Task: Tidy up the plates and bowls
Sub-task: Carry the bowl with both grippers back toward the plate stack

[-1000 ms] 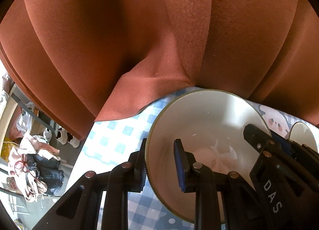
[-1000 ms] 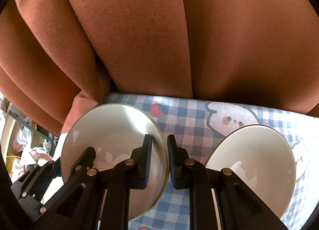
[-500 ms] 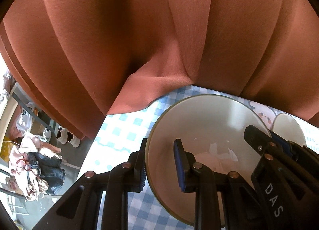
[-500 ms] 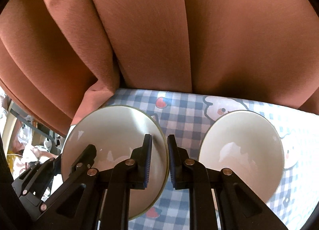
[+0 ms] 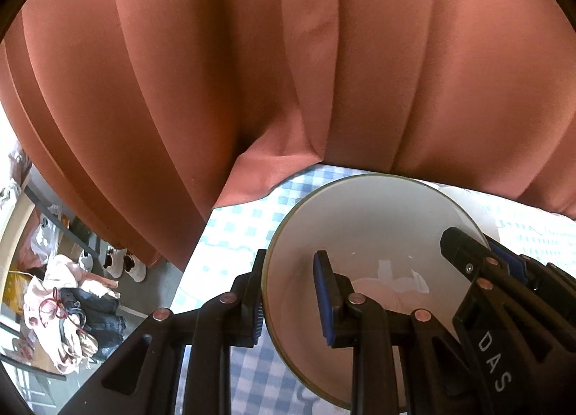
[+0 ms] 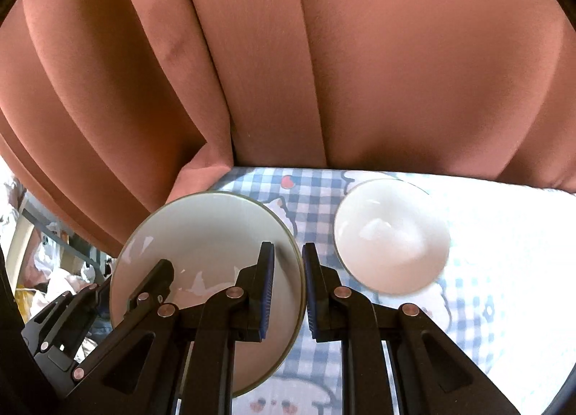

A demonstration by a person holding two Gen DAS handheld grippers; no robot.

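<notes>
Both tongs pinch one big bowl (image 6: 201, 253) by its rim: the left gripper (image 5: 288, 292) on one side, the right gripper (image 6: 288, 289) on the other, up off the checked cloth (image 6: 316, 199). If one side lets go or pulls harder, it could tip and drop. It could also bump the small white bowl (image 6: 392, 238) nearby.

Both wrist cams close, angled down, sharing bowl (image 5: 360, 220)
</notes>
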